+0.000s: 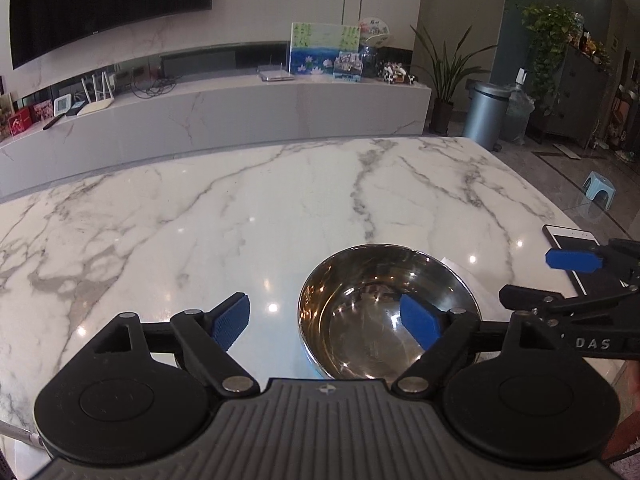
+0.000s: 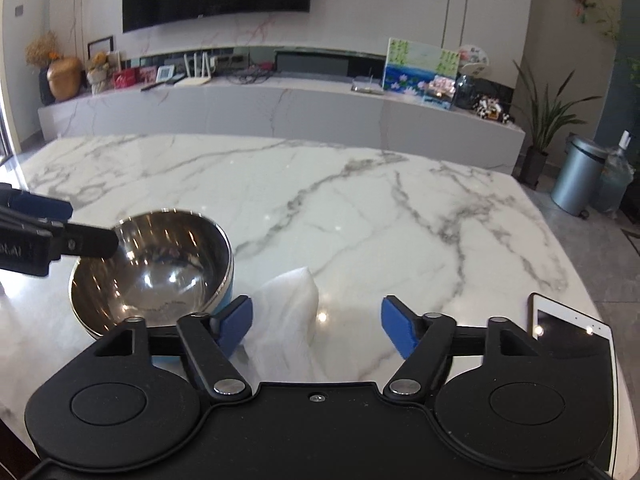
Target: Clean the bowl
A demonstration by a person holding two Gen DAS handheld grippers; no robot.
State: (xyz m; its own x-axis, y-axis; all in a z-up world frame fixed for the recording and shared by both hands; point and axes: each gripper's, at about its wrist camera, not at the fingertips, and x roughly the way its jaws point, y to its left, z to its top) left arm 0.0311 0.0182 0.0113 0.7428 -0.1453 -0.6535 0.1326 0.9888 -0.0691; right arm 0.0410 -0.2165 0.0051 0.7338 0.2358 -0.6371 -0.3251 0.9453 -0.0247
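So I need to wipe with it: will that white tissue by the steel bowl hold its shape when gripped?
Probably not. The thin white tissue lies crumpled and translucent, so it likely flops and bunches. It looks very light, and may slide on the glossy marble table.

Bare marble table (image 2: 320,200) ahead, bowl (image 2: 160,264), tissue (image 2: 288,312), tablet (image 2: 572,340) obstructing near edge

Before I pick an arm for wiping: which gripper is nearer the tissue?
Right. The right gripper hangs open directly over the tissue; the left gripper is at the bowl, beyond it.
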